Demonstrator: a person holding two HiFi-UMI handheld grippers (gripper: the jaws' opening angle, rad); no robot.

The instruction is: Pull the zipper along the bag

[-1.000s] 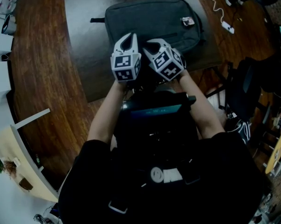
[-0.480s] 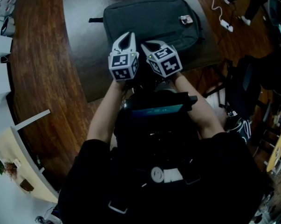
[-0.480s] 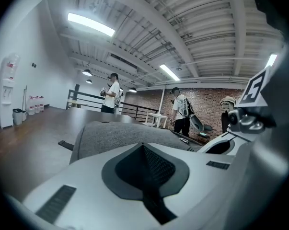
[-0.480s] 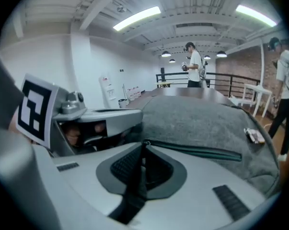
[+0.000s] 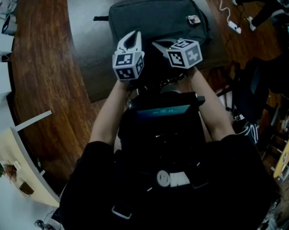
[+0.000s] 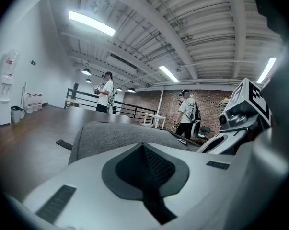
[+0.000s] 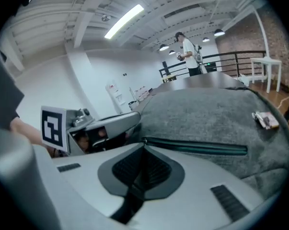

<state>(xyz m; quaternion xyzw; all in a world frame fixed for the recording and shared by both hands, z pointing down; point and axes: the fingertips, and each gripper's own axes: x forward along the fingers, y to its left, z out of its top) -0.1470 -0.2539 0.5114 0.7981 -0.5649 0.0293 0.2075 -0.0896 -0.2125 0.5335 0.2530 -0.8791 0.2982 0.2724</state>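
Observation:
A grey bag (image 5: 158, 18) lies flat on the dark table (image 5: 86, 56). Its dark zipper (image 7: 197, 147) runs left to right across the front. My right gripper (image 5: 157, 44) (image 7: 144, 143) points at the zipper's left end. Its jaws have just been closing and now meet on the small zipper pull there. My left gripper (image 5: 133, 34) (image 6: 143, 145) sits close beside it at the bag's near edge, jaws together. Whether it pinches fabric is hidden. The bag (image 6: 110, 133) fills the ground behind its tips.
A small tag (image 5: 192, 20) sits on the bag's far right corner. A white cable and plug (image 5: 234, 28) lie on the wooden floor to the right, near a dark chair (image 5: 259, 90). Two people (image 6: 106, 92) stand far off in the room.
The right gripper rolled so its marker cube now faces up, and shifted slightly right. Its jaws came together at the zipper's end. The left gripper stayed put.

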